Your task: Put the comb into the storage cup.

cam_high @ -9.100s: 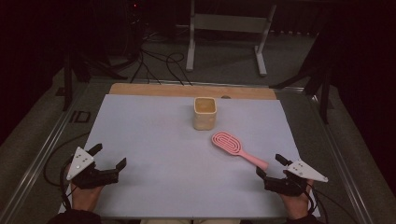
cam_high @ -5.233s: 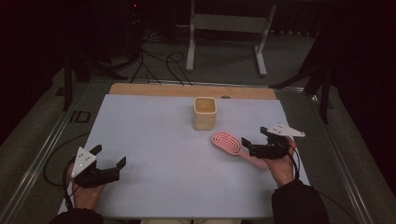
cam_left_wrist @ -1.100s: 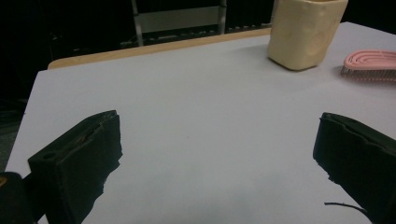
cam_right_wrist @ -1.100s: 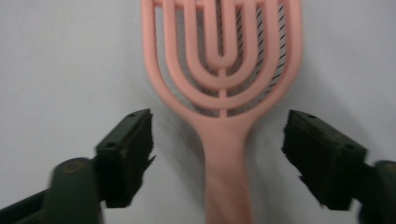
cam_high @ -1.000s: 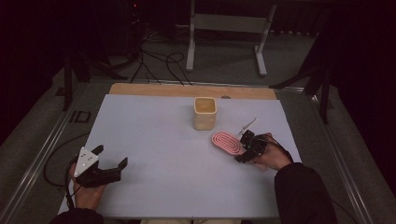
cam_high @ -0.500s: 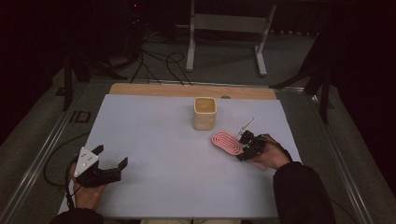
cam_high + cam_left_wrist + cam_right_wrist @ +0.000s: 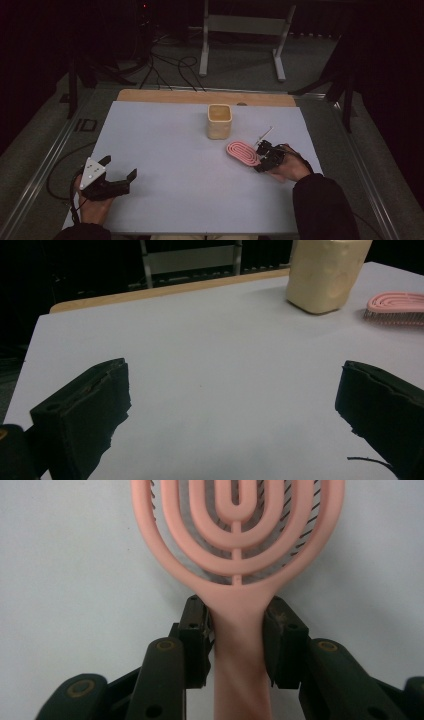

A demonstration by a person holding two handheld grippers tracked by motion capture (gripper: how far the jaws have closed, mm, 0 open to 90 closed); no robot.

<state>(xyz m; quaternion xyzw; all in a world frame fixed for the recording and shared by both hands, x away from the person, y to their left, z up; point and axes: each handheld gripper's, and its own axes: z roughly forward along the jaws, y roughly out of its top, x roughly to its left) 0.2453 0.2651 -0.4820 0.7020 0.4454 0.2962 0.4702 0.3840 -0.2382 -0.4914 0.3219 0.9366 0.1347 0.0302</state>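
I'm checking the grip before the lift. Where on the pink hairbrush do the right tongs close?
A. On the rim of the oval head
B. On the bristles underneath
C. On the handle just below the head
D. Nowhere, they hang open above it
C: in the right gripper view, the right tongs press both sides of the pink hairbrush handle just below its head.

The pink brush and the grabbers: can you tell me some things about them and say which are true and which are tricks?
1. The right gripper pinches the pink brush by its handle. True.
2. The pink brush stands inside the cream cup. False: it lies on the white table, beside the cup.
3. The left gripper has its jaws wide apart with nothing between them. True.
4. The left gripper touches the cream cup. False: it is far from it, near the table's front edge.
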